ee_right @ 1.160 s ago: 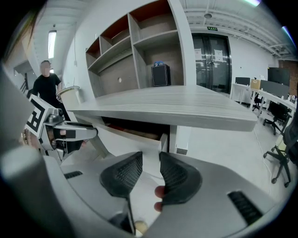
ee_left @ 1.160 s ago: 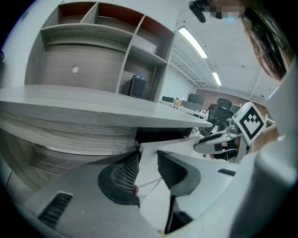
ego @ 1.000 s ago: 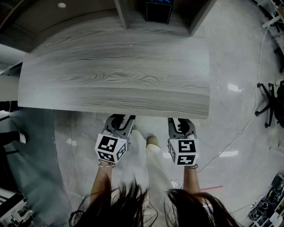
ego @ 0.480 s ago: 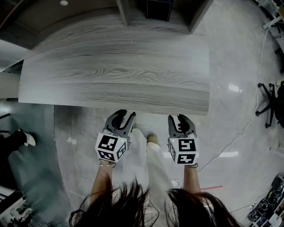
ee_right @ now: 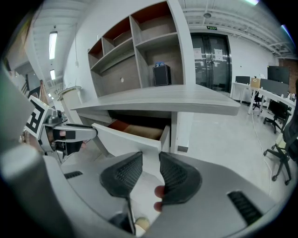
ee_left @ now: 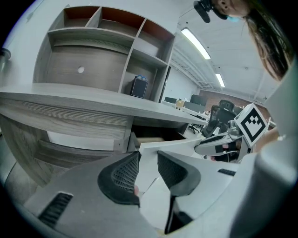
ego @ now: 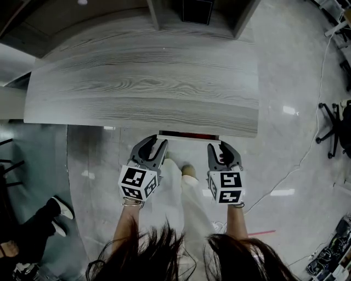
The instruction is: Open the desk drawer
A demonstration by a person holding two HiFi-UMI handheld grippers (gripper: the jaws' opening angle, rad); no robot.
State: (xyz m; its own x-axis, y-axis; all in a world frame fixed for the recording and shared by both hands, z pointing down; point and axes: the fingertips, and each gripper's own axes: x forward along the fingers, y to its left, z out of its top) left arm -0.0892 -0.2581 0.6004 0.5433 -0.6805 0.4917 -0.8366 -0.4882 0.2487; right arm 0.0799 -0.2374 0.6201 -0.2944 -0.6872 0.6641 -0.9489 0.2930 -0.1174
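The desk (ego: 142,93) has a grey wood-grain top. Its drawer (ego: 188,135) sticks out a little from under the front edge, showing a white front strip and a reddish inside. My left gripper (ego: 154,144) holds the drawer's left end and my right gripper (ego: 221,147) its right end. In the left gripper view the white drawer front (ee_left: 186,146) runs between the nearly closed jaws of the left gripper (ee_left: 148,158). In the right gripper view the right gripper (ee_right: 151,158) clamps the lower edge of the drawer front (ee_right: 125,142), with the brown drawer floor (ee_right: 139,131) showing behind.
A shelf unit with a black box (ego: 196,10) stands at the desk's back. An office chair (ego: 334,129) and a floor cable (ego: 299,162) lie to the right. Another person's shoe (ego: 57,208) is at the left. My own legs and shoes (ego: 189,173) are below the drawer.
The drawer has slid out from under the desk edge, where it was hidden before. Both grippers drew slightly back with it. The person at the left has moved.
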